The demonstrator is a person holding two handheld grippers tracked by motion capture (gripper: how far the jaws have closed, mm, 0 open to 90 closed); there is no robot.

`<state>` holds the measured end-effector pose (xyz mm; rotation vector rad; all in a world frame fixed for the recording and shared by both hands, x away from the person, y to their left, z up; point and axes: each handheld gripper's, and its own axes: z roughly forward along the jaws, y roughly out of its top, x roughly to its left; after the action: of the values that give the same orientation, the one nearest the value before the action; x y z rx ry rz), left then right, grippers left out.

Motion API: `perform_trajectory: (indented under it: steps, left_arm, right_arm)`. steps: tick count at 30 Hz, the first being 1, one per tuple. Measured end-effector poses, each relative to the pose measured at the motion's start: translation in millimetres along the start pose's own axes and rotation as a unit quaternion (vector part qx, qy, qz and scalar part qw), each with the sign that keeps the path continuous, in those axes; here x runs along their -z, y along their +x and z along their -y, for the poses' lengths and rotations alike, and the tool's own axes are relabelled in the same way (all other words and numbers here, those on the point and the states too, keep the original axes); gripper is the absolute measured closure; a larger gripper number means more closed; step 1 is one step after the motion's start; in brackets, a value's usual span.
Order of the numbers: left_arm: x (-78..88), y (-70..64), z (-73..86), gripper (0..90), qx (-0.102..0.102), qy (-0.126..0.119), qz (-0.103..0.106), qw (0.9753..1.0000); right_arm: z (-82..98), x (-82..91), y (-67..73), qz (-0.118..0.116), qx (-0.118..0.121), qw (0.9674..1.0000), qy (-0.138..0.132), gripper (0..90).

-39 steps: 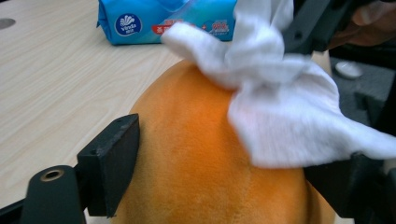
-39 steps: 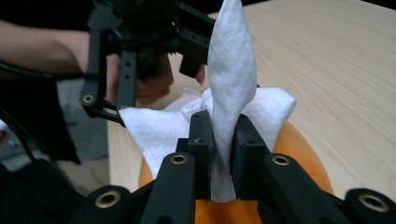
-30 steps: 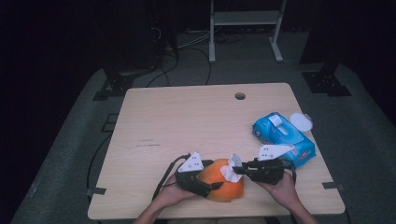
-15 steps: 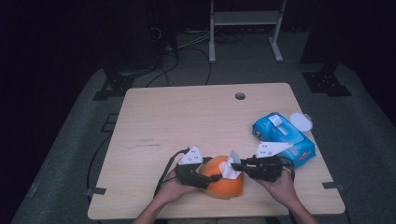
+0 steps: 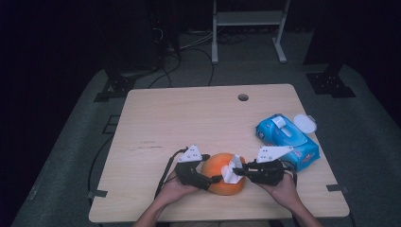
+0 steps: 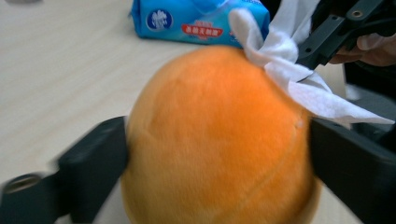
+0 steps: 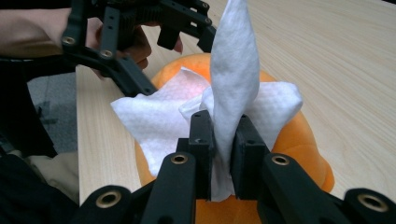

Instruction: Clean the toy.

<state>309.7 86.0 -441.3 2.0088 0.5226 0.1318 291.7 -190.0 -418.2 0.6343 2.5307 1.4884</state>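
Observation:
A round orange plush toy (image 5: 218, 166) (image 6: 215, 140) sits near the table's front edge. My left gripper (image 5: 213, 174) (image 6: 217, 158) has a jaw against each side of it; the jaws have just been opening and still touch the toy. From the right, my right gripper (image 5: 236, 172) (image 7: 223, 140) is shut on a folded white wipe (image 5: 230, 171) (image 7: 233, 70). The wipe (image 6: 289, 70) lies spread over the toy's (image 7: 289, 135) top on the right gripper's side.
A blue pack of wet wipes (image 5: 288, 139) (image 6: 196, 21) lies right of the toy, with a white round lid (image 5: 305, 124) behind it. The wooden table (image 5: 189, 118) has a cable hole (image 5: 243, 97) at the back. Dark floor and a stand lie beyond.
The left hand has shifted slightly around the orange toy. The right gripper and its wipe have stayed in place on the toy.

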Motion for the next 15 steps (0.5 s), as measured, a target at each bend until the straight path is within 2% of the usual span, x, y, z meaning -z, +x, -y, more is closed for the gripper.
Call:
perform_trajectory:
  steps: [1,2,3,4,5,7,8,10,11,12,14,15]
  left_arm:
    - [0.0,0.0,0.0,15.5,0.000,0.000,0.000,1.0000]
    - [0.1,-4.6,-0.9,17.5,-0.022,0.003,-0.011,0.9997]
    - [0.1,-4.6,-0.9,19.0,-0.022,0.003,-0.011,0.9997]
    - [-0.8,-9.9,-0.4,20.3,-0.043,0.000,-0.014,0.9990]
    - [-0.8,-9.9,-0.4,20.9,-0.043,0.000,-0.014,0.9990]
    - [-0.4,-12.6,-0.1,21.7,-0.058,0.002,-0.018,0.9981]
    - [1.3,-12.5,2.0,23.1,-0.065,0.000,-0.019,0.9977]
    - [2.0,-12.0,2.9,23.6,-0.065,0.001,-0.018,0.9977]
    - [2.9,-11.1,4.2,23.7,-0.065,0.000,-0.015,0.9978]
    - [4.1,-10.8,5.4,23.9,-0.066,0.000,-0.014,0.9977]
    - [4.7,-10.6,6.0,23.9,-0.066,-0.001,-0.011,0.9978]
    - [4.7,-10.6,6.0,23.4,-0.066,-0.001,-0.011,0.9978]
  right_arm:
    - [0.0,0.0,0.0,0.000,0.000,1.0000,0.000,79.4]
    - [-3.0,-1.7,3.6,0.006,0.009,0.9999,-0.001,79.5]
    - [-3.0,-1.7,3.6,0.006,0.009,0.9999,-0.001,79.5]
    - [-6.4,-3.6,6.4,0.009,0.015,0.9998,-0.009,79.5]
    - [-6.4,-3.6,6.4,0.009,0.015,0.9998,-0.009,79.5]
    - [-11.2,-6.1,9.1,0.009,0.022,0.9995,-0.019,79.6]
    - [-14.6,-7.0,10.5,0.019,0.035,0.9990,-0.019,79.8]
    - [-13.9,-6.3,9.3,0.019,0.034,0.9990,-0.021,79.8]
    - [-12.9,-5.2,8.2,0.019,0.028,0.9992,-0.020,79.9]
    - [-9.0,-1.3,3.3,0.032,0.021,0.9991,-0.017,79.9]
    - [-4.1,3.6,-3.7,0.036,0.004,0.9993,-0.014,79.8]
    - [-4.1,3.6,-3.7,0.036,0.004,0.9993,-0.014,79.8]
